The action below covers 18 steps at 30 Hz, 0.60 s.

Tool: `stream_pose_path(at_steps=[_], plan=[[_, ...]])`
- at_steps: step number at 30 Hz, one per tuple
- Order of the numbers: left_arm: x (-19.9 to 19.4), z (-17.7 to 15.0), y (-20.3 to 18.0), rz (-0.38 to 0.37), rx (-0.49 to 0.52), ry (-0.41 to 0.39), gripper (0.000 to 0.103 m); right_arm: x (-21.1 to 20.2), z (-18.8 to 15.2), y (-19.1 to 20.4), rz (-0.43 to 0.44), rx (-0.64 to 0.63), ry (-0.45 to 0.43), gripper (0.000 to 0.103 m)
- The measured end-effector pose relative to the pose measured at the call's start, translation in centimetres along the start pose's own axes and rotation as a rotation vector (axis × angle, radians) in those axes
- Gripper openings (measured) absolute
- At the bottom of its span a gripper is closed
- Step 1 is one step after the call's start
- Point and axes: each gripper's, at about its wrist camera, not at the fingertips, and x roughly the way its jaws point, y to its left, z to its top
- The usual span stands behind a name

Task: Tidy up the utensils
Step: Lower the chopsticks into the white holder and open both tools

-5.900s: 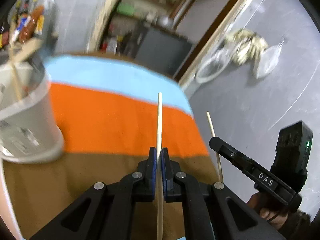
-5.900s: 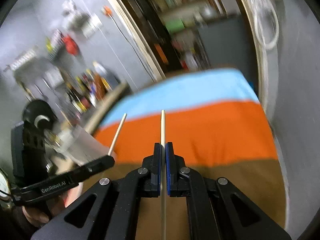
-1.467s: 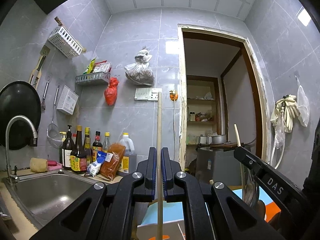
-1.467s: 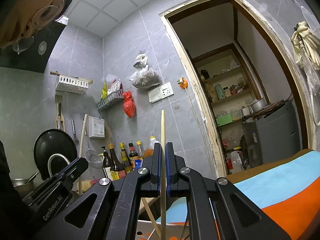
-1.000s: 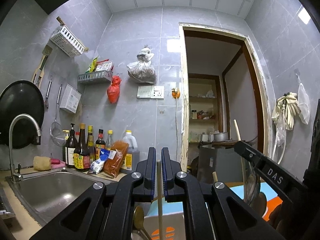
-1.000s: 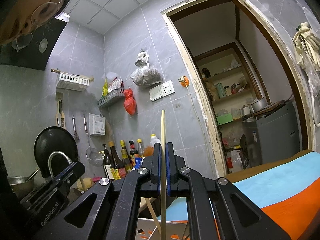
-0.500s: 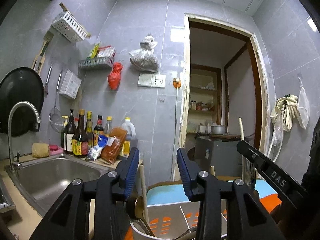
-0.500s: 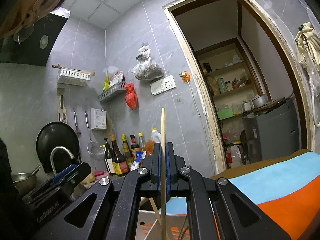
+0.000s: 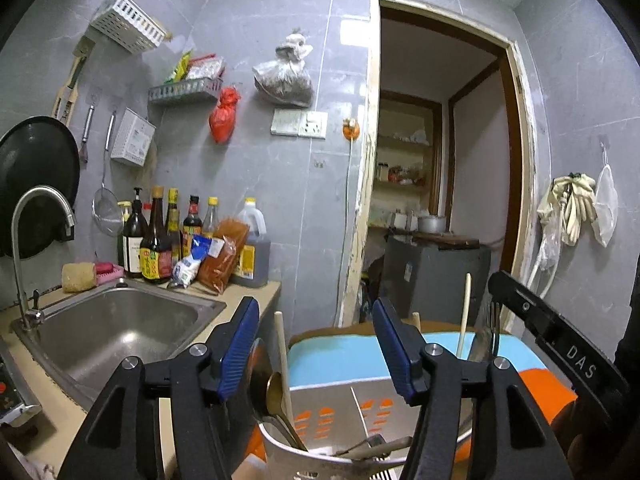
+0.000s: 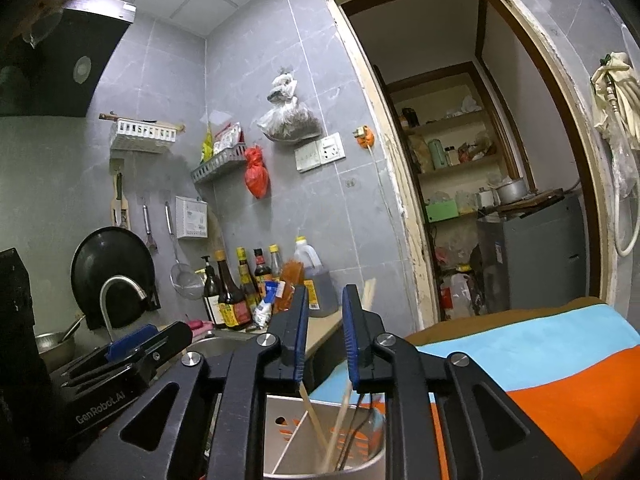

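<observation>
While my left gripper point(image 9: 314, 346) hangs over the white utensil holder point(image 9: 340, 400), its jaws have just been opening and stand wide with nothing between them. My right gripper point(image 10: 325, 338) has also just been opening, parted slightly, with a chopstick point(image 10: 340, 420) leaning loose in the holder below. Spoons point(image 9: 276, 394) stand there too.

Both fisheye views were sharp and evenly lit by soft indoor light from above, with a bright panel point(image 10: 106, 4) glowing on the ceiling. Straight lines bowed strongly toward the edges, and the corners fell into black vignette. The grey tiled wall point(image 9: 256, 168) showed mild sheen, and shadows stayed faint.
</observation>
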Motion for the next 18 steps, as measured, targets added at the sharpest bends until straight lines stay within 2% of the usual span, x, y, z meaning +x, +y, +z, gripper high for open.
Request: stream_pose_path(at_steps=[5,7,9,18], plan=[[-0.3,0.8,0.0,-0.007,-0.007,0.048,0.060,-1.0,1.1,0.1,-0.033,-0.002,0.021,0.017],[-0.6,1.2,0.0,-0.007,-0.013,0.059,0.062,-1.5,1.7,0.2,-0.043,-0.011,0.029,0.026],[-0.8,1.5,-0.1,-0.011,-0.017,0.067,0.065,-2.0,2.1,0.3,-0.052,-0.018,0.039,0.029],[-2.3,2.7,-1.3,-0.045,-0.020,0.132,0.071,-4.5,4.0,0.2,-0.080,-0.055,0.104,0.031]])
